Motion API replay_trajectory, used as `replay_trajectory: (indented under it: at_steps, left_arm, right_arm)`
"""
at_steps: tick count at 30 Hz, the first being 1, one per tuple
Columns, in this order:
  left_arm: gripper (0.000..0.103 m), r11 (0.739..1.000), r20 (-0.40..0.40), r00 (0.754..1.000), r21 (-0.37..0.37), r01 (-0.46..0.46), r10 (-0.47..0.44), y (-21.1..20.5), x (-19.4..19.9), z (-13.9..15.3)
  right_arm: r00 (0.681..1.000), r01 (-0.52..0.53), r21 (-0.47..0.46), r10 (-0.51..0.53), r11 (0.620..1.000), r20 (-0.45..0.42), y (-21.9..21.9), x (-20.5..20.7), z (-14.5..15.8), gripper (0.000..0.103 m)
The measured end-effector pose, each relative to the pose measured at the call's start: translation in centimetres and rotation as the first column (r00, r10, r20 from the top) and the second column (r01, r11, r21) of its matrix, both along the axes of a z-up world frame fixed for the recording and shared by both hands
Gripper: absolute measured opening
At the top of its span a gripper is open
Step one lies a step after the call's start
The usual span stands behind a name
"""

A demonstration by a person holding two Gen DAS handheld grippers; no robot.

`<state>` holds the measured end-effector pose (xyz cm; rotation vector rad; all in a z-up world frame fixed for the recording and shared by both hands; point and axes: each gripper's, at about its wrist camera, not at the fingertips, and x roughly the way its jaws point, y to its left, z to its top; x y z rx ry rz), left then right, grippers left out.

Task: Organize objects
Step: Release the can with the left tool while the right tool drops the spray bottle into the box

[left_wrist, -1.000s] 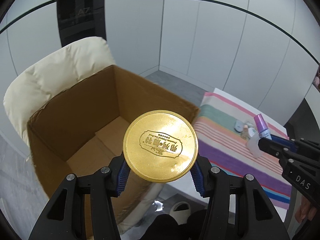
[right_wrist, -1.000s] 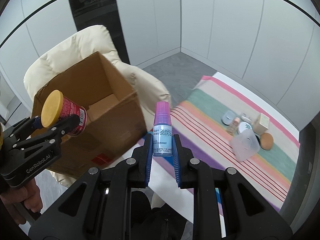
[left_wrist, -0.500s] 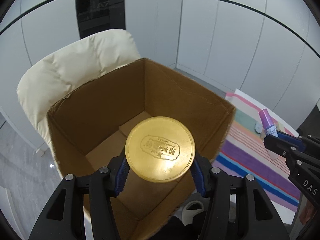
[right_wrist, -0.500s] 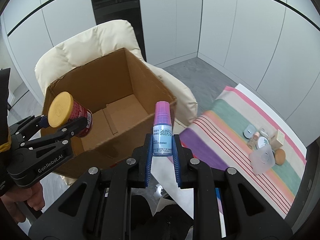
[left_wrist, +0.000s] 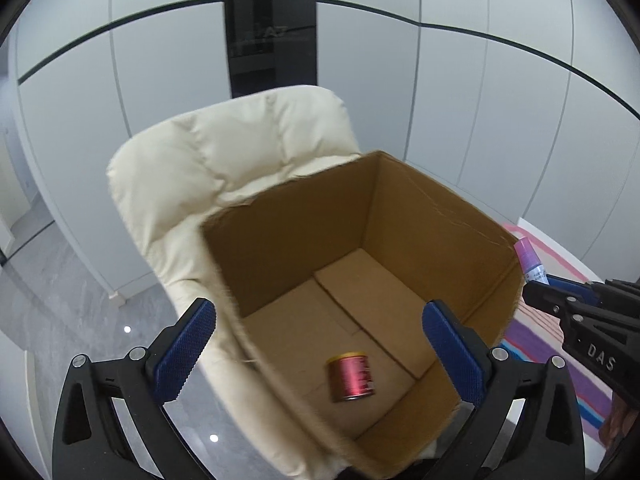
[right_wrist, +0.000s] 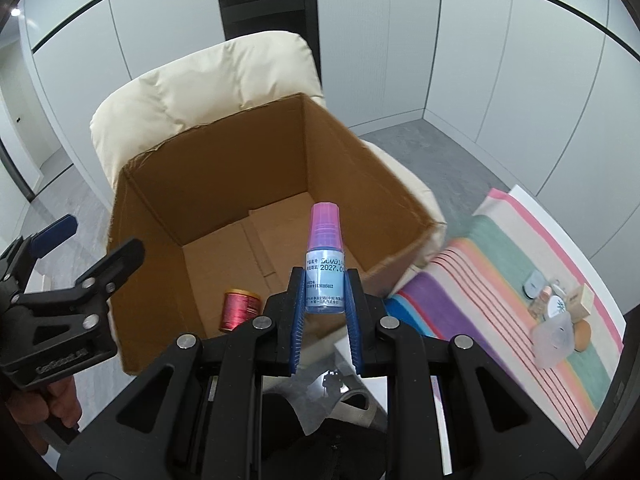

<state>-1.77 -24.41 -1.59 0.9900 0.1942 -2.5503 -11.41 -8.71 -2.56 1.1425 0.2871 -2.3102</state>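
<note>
An open cardboard box (left_wrist: pixel 440 216) sits on a cream chair (left_wrist: pixel 224 152); it also shows in the right wrist view (right_wrist: pixel 352 152). A red can with a gold lid (left_wrist: pixel 351 376) lies on its side on the box floor, also seen in the right wrist view (right_wrist: pixel 239 306). My left gripper (left_wrist: pixel 318 334) is open and empty above the box's near edge. My right gripper (right_wrist: pixel 325 296) is shut on a small bottle with a purple cap (right_wrist: pixel 325 260), held upright at the box's near right side; the bottle shows at the right of the left wrist view (left_wrist: pixel 530 258).
A striped cloth (right_wrist: pixel 500 256) lies to the right, with several small toiletries (right_wrist: pixel 560 308) on it. The left gripper (right_wrist: pixel 80 276) shows at the left of the right wrist view. Grey floor and white wall panels surround the chair.
My left gripper has opened and let go of the red can, which now lies in the box. Both grippers have moved closer over the box.
</note>
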Motion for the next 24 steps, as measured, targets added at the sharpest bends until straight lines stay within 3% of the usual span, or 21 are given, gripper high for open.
replay_trajectory:
  at_steps: [11,16,18,19,20,22,24]
  left_arm:
    - [0.103,0.998,0.002,0.998,-0.008,-0.063,0.063,-3.5,3.2,-0.1]
    - [0.103,0.996,0.011,0.996,0.007,-0.083,0.083,-4.5,3.7,-0.3]
    - [0.103,0.996,0.010,0.996,0.009,-0.092,0.092,-4.9,3.7,-0.3]
    - [0.103,0.995,0.011,0.995,0.012,-0.098,0.098,-5.0,3.7,-0.3]
    - [0.103,0.995,0.011,0.995,0.014,-0.101,0.101,-5.1,3.7,-0.3]
    - [0.103,0.994,0.012,0.995,0.014,-0.104,0.104,-5.3,3.7,-0.4]
    - [0.103,0.994,0.015,0.994,0.011,-0.105,0.105,-5.3,3.6,-0.5]
  right_arm:
    - [0.998,-0.064,0.021,0.063,0.998,0.019,-5.8,0.1,-1.0,0.020]
    - [0.993,-0.115,0.039,0.116,0.993,-0.017,-7.8,0.8,-1.3,0.021]
    - [0.992,-0.122,0.049,0.124,0.991,-0.024,-8.2,0.9,-1.4,0.027]
    - [0.992,-0.126,0.046,0.128,0.991,-0.024,-8.3,0.9,-1.3,0.039]
    - [0.991,-0.130,0.043,0.131,0.991,-0.026,-8.3,1.0,-1.3,0.061]
    - [0.991,-0.125,0.029,0.126,0.992,-0.049,-8.0,1.3,-0.9,0.084]
    - [0.991,-0.114,0.008,0.115,0.993,-0.064,-7.6,1.3,-0.4,0.090]
